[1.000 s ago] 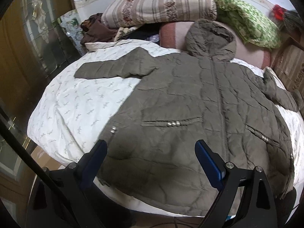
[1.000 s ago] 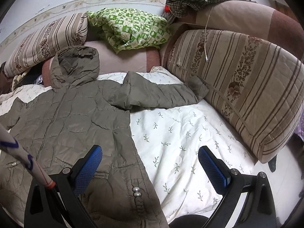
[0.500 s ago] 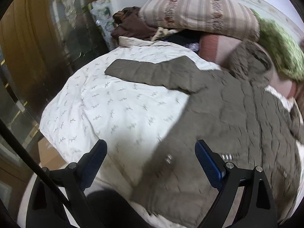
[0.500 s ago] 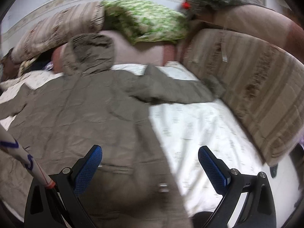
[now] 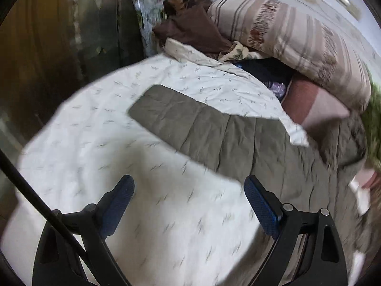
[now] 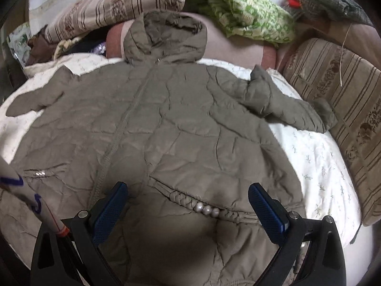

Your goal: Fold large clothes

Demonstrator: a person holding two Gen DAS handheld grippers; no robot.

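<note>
Both hand-held grippers hang wide apart over the bed, holding nothing.

Left hand-held gripper point(image 5: 189, 195) hovers above the white sheet point(image 5: 100, 157) near one sleeve point(image 5: 190, 124) of the olive quilted coat point(image 6: 166, 124), its blue pads point(image 5: 119, 202) spread with only bedding between them. Right hand-held gripper point(image 6: 188, 202) is just as wide, poised over the lower front of the coat, close above a pocket trimmed with three pearl beads point(image 6: 207, 209). The coat lies flat and face up on the bed, zipped, hood point(image 6: 166, 38) toward the headboard, sleeves stretched out to either side. A striped pillow point(image 6: 114, 4), a green patterned cloth point(image 6: 243, 12) and a brown garment point(image 5: 190, 31) are heaped beyond the hood; a striped cushion point(image 6: 345, 100) lies beside the far sleeve. I see no container anywhere.
</note>
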